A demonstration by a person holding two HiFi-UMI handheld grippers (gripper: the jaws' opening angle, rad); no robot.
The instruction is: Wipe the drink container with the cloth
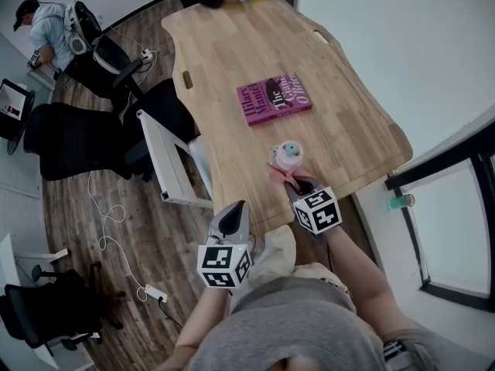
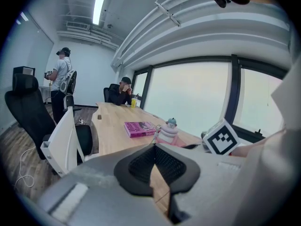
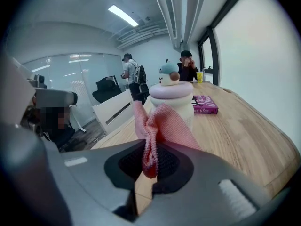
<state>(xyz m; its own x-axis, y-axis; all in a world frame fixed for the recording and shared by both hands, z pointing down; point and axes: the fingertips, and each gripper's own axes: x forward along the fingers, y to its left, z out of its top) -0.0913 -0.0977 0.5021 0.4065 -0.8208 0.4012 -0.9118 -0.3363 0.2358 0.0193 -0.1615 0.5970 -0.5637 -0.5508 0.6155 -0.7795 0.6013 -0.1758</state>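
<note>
Right gripper view is showing the right gripper (image 3: 146,168) pinching the pink cloth (image 3: 162,126) just before the drink container (image 3: 171,98), which is standing on the surface (image 3: 240,131); the left gripper (image 2: 153,168) is hovering closed and empty.

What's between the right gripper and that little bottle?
A pink cloth, pinched by the right gripper, hanging before the bottle; the right gripper view shows it.

book (image 1: 274,100) behind drink container (image 1: 288,156)
</note>
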